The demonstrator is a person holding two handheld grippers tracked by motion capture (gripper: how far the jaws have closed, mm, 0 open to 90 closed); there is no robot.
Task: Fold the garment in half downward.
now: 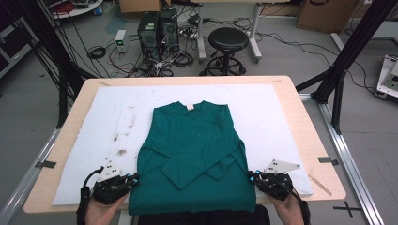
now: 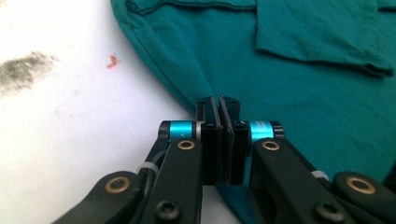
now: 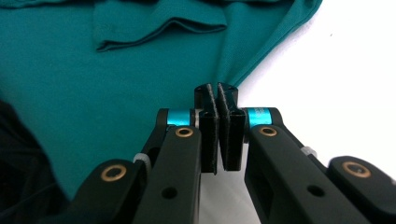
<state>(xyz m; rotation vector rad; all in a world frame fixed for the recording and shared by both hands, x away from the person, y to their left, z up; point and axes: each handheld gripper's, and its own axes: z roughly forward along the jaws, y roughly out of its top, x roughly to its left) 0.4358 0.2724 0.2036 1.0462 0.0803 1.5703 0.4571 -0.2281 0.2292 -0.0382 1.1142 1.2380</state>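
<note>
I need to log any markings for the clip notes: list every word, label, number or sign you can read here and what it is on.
None can be read.
Neck label on the green shirt: a pale tag, too small to read.
Cardboard boxes on the floor behind the table: no legible print.
Small device with a green light: display too blurred to read.

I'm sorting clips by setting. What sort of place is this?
Probably a lab or workshop, not a home: black computer towers stand among tangled cables on the grey floor, black metal rig frames flank the wooden table, and a round black stool sits behind it.
</note>
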